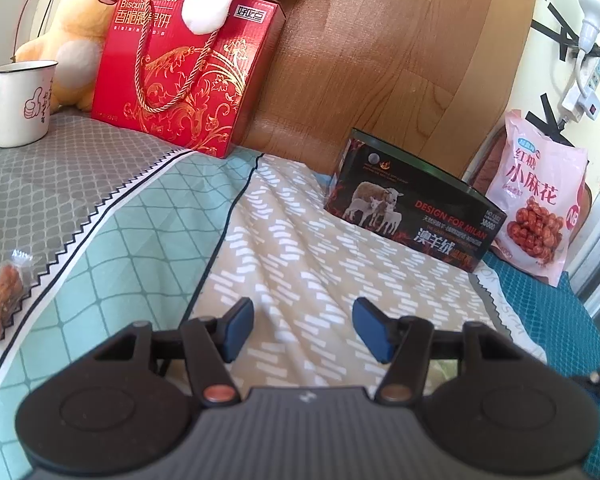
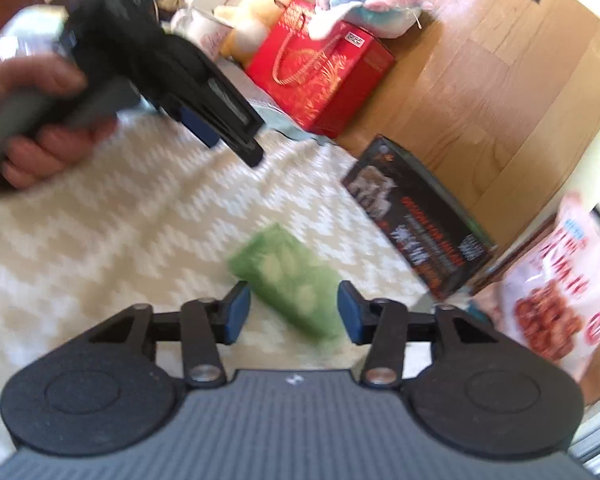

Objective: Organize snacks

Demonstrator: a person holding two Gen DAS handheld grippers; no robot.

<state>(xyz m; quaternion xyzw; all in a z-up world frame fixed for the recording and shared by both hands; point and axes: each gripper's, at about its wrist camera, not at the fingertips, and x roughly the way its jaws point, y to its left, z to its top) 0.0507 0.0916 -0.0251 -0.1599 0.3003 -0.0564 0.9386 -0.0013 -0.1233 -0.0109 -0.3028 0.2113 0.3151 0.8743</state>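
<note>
In the right wrist view a green snack packet lies on the beige patterned bedspread, blurred. My right gripper stands open around its near end; the blue pads do not press on it. My left gripper, held by a hand, hovers at the upper left of that view. In the left wrist view my left gripper is open with only the bedspread between its fingers. A small clear packet of fried twists lies at the far left.
A red biscuit gift box leans on the wooden headboard, with plush toys and a white mug beside it. A black box and a pink snack bag stand at the right.
</note>
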